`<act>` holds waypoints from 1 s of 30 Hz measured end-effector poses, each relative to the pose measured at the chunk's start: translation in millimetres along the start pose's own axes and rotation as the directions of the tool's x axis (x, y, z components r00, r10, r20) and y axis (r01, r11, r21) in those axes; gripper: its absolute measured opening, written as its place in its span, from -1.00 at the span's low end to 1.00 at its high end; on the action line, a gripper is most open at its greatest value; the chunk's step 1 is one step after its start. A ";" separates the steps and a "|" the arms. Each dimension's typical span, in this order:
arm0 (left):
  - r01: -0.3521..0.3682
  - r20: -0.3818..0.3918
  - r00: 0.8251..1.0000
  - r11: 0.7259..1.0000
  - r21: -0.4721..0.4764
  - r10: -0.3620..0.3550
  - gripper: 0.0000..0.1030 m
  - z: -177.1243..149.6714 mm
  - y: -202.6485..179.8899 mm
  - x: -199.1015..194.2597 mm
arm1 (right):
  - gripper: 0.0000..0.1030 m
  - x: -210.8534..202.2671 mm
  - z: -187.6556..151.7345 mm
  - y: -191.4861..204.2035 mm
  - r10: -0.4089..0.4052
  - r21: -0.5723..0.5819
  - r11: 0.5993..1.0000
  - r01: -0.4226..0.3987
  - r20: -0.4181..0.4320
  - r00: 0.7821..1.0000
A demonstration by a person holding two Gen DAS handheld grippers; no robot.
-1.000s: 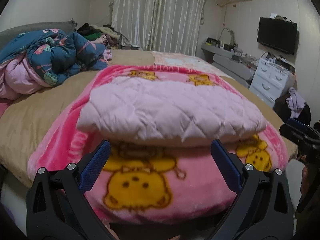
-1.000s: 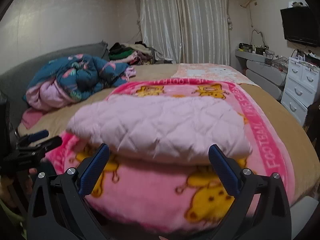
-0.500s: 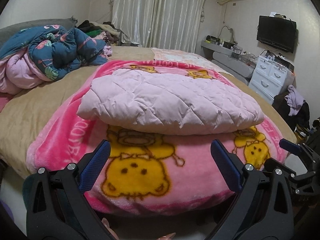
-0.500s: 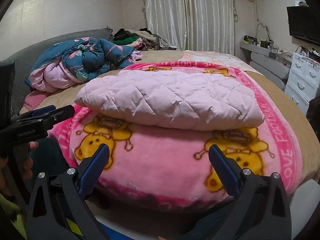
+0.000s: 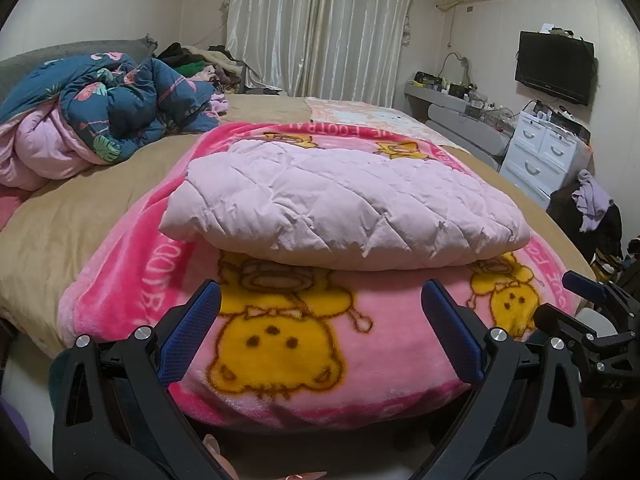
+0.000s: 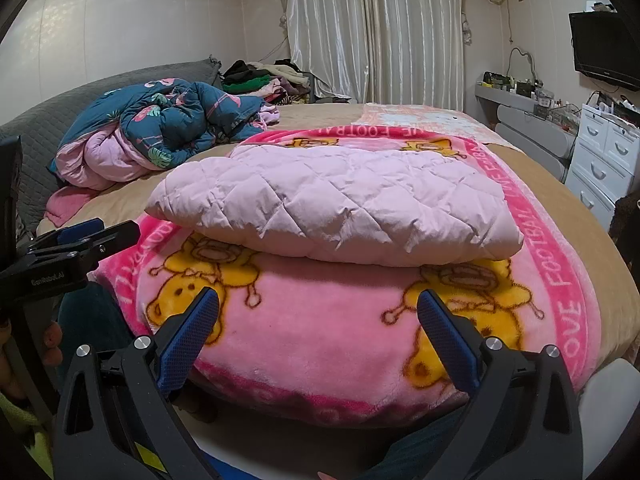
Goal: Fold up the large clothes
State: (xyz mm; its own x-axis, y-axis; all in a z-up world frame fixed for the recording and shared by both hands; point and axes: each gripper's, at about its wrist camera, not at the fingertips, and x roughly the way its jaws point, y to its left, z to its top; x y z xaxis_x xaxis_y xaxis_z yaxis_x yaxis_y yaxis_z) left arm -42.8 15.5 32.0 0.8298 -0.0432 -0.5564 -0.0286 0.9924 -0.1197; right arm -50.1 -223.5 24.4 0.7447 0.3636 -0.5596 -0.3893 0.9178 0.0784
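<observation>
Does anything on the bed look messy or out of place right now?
The quilted pink garment lies folded flat on the pink cartoon blanket, nothing askew there. The untidy spots are the crumpled blue floral duvet at the bed's left side and a heap of clothes beyond it.

bed (image 5: 80, 216): pink cartoon blanket (image 5: 304, 344) | blue floral duvet (image 5: 132, 108) heaped | white drawers (image 5: 544, 156) | wall TV (image 5: 554, 66)
</observation>
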 end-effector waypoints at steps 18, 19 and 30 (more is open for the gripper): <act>0.001 -0.003 1.000 1.000 -0.002 -0.001 0.82 0.5 -0.9 0.5 | 0.92 -2.1 2.5 0.2 -0.006 -0.005 1.000 0.006 0.014 1.000; 0.000 -0.003 1.000 1.000 -0.002 0.000 0.82 0.7 -1.0 0.5 | 0.92 -2.0 2.7 0.0 -0.006 -0.005 1.000 0.007 0.015 1.000; 0.006 0.000 1.000 1.000 -0.001 -0.006 0.82 -1.2 -0.2 0.4 | 0.92 -4.3 4.0 1.5 -0.011 0.000 1.000 0.011 0.022 1.000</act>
State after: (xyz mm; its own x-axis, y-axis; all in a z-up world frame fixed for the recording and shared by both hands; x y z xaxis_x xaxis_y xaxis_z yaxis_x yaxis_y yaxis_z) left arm -43.1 15.1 30.8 0.8302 -0.0496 -0.5553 -0.0240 0.9919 -0.1245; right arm -51.7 -223.1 30.2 0.7610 0.3566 -0.5419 -0.3808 0.9219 0.0718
